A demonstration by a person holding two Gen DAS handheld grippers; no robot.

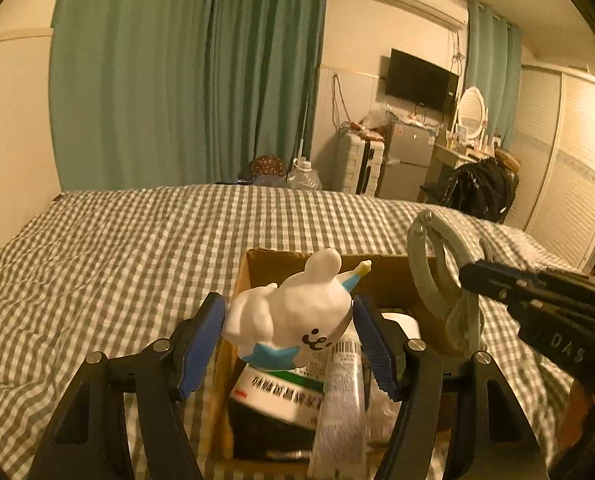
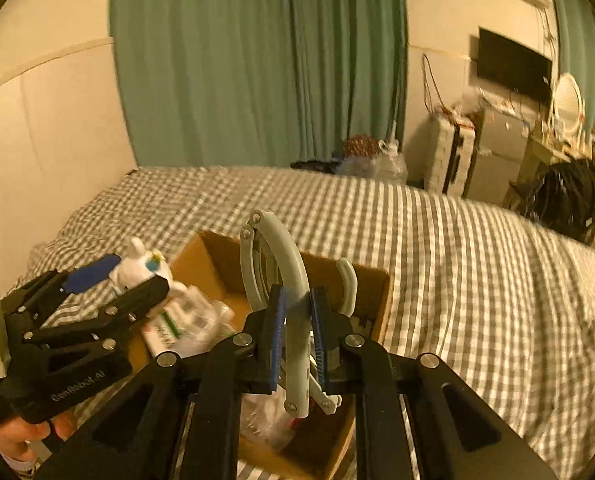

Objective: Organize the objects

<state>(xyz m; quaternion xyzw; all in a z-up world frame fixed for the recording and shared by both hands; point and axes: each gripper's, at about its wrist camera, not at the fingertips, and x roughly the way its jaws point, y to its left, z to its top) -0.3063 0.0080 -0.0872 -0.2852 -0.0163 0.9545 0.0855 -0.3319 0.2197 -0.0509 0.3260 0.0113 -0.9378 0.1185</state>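
— Checked bedding (image 1: pixel 137 240) carries the cardboard box (image 1: pixel 281 260)?
— Yes. Above it, the left gripper (image 1: pixel 289 328) clamps the white figurine (image 1: pixel 293 312); the right gripper (image 2: pixel 297 336) clamps the grey folding hanger (image 2: pixel 285 264).

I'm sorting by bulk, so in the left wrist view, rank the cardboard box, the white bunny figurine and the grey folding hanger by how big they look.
1. cardboard box, largest though partly hidden.
2. and 3. white bunny figurine and grey folding hanger: alike in apparent size; the bunny sits nearer the camera, so I won't rank them.
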